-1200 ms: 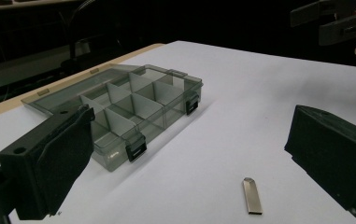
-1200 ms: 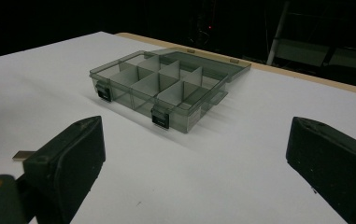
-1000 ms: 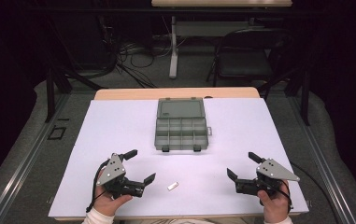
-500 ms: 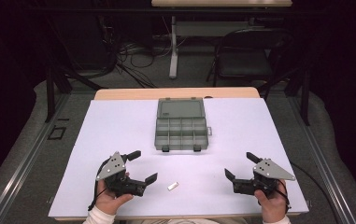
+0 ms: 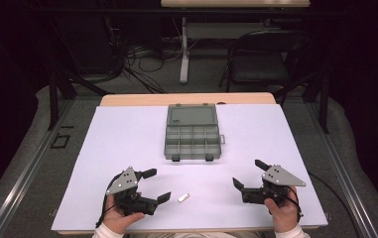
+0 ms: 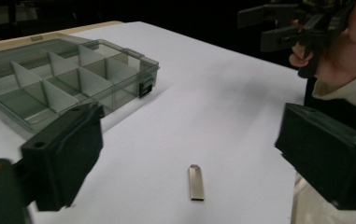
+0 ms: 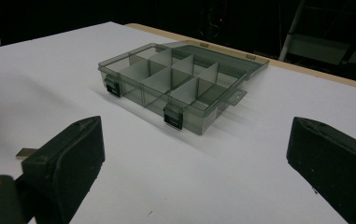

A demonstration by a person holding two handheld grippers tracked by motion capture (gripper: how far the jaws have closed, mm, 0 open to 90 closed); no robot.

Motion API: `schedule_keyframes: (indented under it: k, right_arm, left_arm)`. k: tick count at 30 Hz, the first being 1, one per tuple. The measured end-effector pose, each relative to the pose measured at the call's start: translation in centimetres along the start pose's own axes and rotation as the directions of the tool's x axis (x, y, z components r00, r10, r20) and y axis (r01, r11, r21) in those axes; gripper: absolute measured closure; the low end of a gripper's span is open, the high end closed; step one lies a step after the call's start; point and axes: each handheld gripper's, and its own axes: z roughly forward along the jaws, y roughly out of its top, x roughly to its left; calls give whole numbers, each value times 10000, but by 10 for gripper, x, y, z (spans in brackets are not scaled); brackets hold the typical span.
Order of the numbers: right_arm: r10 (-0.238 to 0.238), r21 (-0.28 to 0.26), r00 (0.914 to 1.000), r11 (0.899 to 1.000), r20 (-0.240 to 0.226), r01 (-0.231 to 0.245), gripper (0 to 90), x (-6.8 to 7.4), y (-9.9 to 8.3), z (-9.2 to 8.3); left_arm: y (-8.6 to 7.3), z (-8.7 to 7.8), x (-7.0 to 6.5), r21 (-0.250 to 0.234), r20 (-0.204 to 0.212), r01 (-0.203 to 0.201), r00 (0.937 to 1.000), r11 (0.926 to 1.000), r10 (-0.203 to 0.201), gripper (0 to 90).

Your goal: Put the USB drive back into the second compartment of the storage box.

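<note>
A small flat metal piece (image 5: 183,198) lies on the white table near the front edge; the left gripper view shows the metal piece (image 6: 196,182) between and just beyond the jaws. My left gripper (image 5: 156,186) is open, just left of it, empty. My right gripper (image 5: 249,174) is open too, at the front right, empty; the right gripper (image 6: 278,25) also appears far off in the left gripper view. A clear grey compartment box (image 5: 192,134) lies open mid-table, its lid folded back and its compartments looking empty. The box (image 7: 175,86) sits ahead in the right gripper view.
The white sheet (image 5: 102,148) covers the table, with a wooden strip (image 5: 186,99) along the far edge. Beyond the table stand a folding chair (image 5: 261,64) and floor cables (image 5: 137,59).
Both grippers have shifted slightly toward the person; both stay open. The metal piece and the box have not moved.
</note>
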Motion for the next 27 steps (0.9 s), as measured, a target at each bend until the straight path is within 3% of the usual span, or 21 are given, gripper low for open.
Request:
schedule_keyframes:
  k: [9,18,27]
  right_arm:
    - [-58,77,10000,10000,15,58,42,1,-2,-2]
    - [-112,242,9999,9996,-103,114,42,2,-3,2]
    - [-198,325,9994,9993,-291,208,42,4,-3,8]
  left_arm:
    - [6,3,-4,56,-398,-45,9992,10000,48,118]
    - [9,20,-8,681,-259,-247,9993,9974,265,140]
    - [12,28,-7,1126,-339,-61,9994,9936,99,156]
